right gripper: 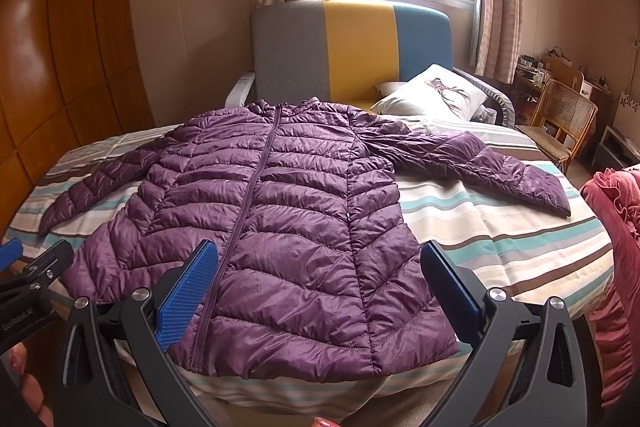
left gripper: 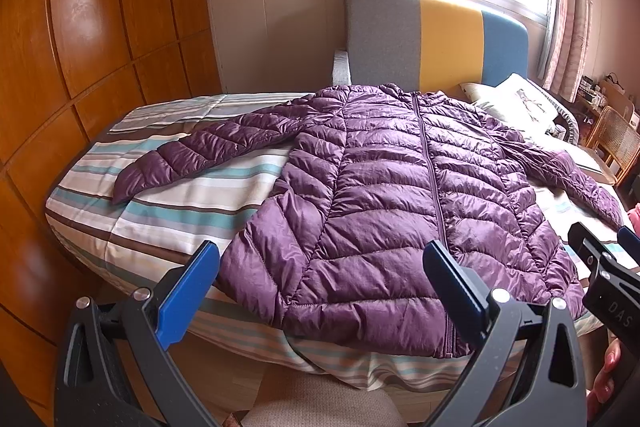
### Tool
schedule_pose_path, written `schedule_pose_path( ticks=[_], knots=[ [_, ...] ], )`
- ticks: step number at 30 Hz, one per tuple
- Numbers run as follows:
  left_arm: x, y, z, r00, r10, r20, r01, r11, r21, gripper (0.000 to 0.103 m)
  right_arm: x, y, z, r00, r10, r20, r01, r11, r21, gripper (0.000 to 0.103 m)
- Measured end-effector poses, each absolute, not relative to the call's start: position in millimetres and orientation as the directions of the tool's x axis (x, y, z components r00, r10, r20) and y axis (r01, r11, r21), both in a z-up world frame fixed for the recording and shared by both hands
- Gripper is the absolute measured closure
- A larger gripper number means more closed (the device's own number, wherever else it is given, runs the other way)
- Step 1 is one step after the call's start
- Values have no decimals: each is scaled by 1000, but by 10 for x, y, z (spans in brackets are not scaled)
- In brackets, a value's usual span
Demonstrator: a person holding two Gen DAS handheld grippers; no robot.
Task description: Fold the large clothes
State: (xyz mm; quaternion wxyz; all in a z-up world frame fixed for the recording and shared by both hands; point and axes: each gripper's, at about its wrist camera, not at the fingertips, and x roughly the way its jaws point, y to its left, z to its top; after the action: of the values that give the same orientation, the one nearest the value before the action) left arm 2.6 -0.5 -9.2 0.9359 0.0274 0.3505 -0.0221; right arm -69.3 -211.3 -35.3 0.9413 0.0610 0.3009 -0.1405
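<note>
Purple quilted puffer jacket laid flat on a striped bed.

It lies zipped, front up, sleeves spread out to both sides, hem at the near bed edge. The left gripper and right gripper hover above the hem, jaws spread wide, holding nothing.

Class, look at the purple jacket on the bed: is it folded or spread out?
Spread out. The purple jacket lies flat, front up, zipped, on the striped bed, both sleeves stretched sideways; no part is folded over.
</note>
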Motion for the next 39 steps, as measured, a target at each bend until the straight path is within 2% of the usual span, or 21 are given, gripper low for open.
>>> schedule_pose_path(
  ticks=[33, 39],
  knots=[
    [41, -36, -145, 748, -26, -663, 72, 996, 43, 2, -652, -2129, -380, 766, -229, -601, 306, 951, 28, 3],
    [47, -46, -147, 748, -27, -663, 75, 996, 44, 2, -615, -2215, -365, 761, -269, -590, 338, 941, 6, 3]
  ],
)
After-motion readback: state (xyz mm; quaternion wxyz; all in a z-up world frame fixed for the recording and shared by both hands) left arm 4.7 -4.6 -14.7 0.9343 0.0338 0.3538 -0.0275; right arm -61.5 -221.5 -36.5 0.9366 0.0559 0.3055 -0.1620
